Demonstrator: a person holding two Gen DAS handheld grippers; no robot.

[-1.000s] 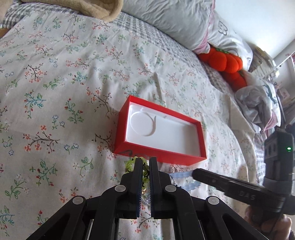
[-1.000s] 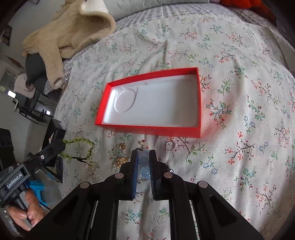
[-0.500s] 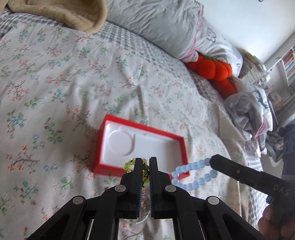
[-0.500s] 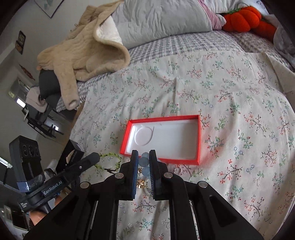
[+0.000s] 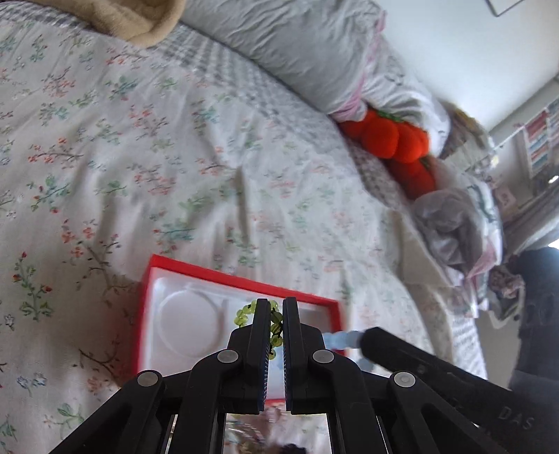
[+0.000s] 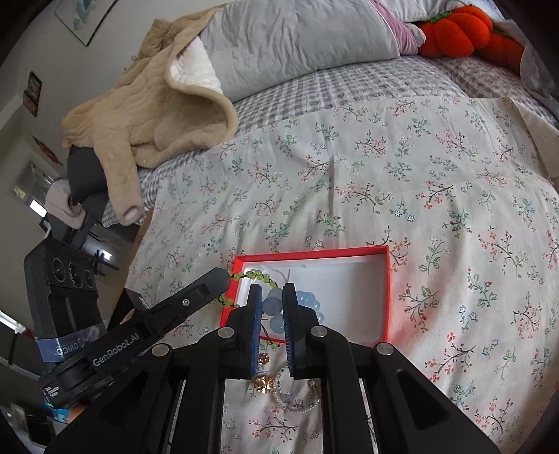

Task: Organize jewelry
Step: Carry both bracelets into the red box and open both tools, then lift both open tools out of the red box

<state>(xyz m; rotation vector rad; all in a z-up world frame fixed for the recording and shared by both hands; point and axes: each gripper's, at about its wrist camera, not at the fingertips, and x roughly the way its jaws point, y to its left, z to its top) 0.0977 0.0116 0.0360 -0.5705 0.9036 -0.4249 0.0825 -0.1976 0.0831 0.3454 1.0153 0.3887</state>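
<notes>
A red box with a white insert (image 5: 237,281) (image 6: 349,290) lies on the floral bedspread. My left gripper (image 5: 275,305) is shut on a green bead bracelet (image 5: 244,312) and holds it above the box; the bracelet also shows in the right wrist view (image 6: 256,275). My right gripper (image 6: 272,291) is shut on a pale blue bead bracelet (image 6: 307,302), also held above the box, and its blue beads show in the left wrist view (image 5: 340,338). Small gold pieces (image 6: 263,382) and a clear bead bracelet (image 6: 297,401) lie on the bedspread in front of the box.
Grey pillows (image 6: 300,38), a beige blanket (image 6: 146,104) and orange pumpkin plushes (image 6: 457,31) lie at the head of the bed. A crumpled grey cloth (image 5: 450,223) sits at the right edge. The bed's left edge drops off to furniture (image 6: 73,195).
Both grippers lifted their bracelets off the bedspread and moved them forward over the red box. The bed now appears farther below.
</notes>
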